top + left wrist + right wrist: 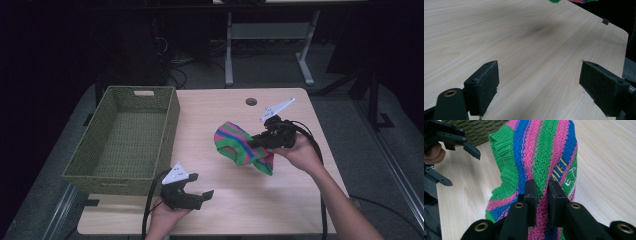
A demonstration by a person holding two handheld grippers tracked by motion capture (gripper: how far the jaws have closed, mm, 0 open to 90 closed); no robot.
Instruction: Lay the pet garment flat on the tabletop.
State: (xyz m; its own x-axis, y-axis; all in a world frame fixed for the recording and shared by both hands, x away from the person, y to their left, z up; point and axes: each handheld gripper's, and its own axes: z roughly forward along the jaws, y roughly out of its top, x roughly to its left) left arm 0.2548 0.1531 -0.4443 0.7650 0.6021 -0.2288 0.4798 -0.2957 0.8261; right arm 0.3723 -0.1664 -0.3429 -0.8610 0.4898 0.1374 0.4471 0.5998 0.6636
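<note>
A knitted cloth (240, 144) striped green, pink and blue hangs lifted above the middle of the wooden table (215, 115). My right gripper (256, 141) is shut on it; in the right gripper view the two jaws pinch a fold of the knitted cloth (544, 157) at my right gripper (542, 195). My left gripper (200, 186) rests near the table's front edge, open, with nothing between its jaws. In the left gripper view my left gripper (539, 85) has its pads (487, 86) wide apart over bare wood, and a corner of the cloth (555, 1) peeks in at the top.
A green woven basket (167, 117) stands on the left of the table and looks empty. A round cable hole (251, 101) lies near the far edge. Beyond the table are desk legs (229, 50) and cables on the floor.
</note>
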